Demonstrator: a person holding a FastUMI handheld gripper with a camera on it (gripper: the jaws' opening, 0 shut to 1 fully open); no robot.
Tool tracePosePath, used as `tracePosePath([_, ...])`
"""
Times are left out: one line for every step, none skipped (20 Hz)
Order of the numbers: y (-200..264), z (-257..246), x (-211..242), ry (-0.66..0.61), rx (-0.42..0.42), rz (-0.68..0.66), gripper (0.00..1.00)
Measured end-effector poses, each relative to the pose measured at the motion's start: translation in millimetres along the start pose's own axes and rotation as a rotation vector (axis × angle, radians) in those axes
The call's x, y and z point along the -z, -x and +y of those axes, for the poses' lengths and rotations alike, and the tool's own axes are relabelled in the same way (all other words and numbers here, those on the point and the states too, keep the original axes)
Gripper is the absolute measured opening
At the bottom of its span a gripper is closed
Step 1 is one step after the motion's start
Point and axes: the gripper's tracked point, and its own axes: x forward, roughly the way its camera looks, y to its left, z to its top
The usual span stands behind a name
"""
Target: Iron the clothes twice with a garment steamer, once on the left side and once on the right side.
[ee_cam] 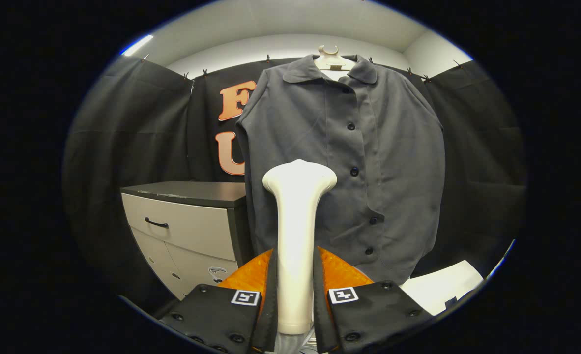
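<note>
A grey button-up shirt (pixel 349 162) hangs on a pale hanger (pixel 331 59) in front of the booth's black wall, facing me. My gripper (pixel 295 275) is shut on the white garment steamer (pixel 296 231), both fingers pressing its handle from the sides. The steamer stands upright between the fingers, its wide head (pixel 299 178) pointing up and overlapping the lower left half of the shirt. Whether the head touches the cloth I cannot tell. The steamer's base is hidden below the fingers.
A low cabinet (pixel 187 221) with a dark top and pale drawers stands left of the shirt, close to its hem. A white sheet-like surface (pixel 443 287) lies at the lower right beyond the fingers. Black cloth walls close in all sides.
</note>
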Motion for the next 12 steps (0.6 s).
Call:
tracePosePath([4.1,-0.8,-3.9,0.005,0.000,-0.010,0.37])
tracePosePath([8.0,-1.1,-9.0,0.007,-0.002,-0.019,0.37])
tracePosePath([12.9,-0.6,-15.1,0.003,-0.005,-0.030,0.37])
tracePosePath([17.5,-0.6,-22.0,-0.001,-0.009,-0.040,0.37])
tracePosePath([22.3,-0.6,-29.2,-0.008,-0.010,-0.052,0.37])
tracePosePath([28.3,-2.6,-39.6,-0.013,-0.007,-0.074,0.37])
tracePosePath([35.4,-2.9,-53.0,-0.013,-0.006,-0.098,0.37])
tracePosePath([40.5,-3.3,-67.9,-0.014,-0.007,-0.127,0.37])
tracePosePath([45.6,-4.5,-80.9,-0.013,-0.007,-0.154,0.37])
tracePosePath([51.0,-6.8,-95.2,-0.012,-0.007,-0.176,0.37])
tracePosePath([54.1,-9.3,-105.2,-0.013,-0.007,-0.196,0.37])
tracePosePath([57.5,-11.9,-114.3,-0.015,-0.008,-0.208,0.37])
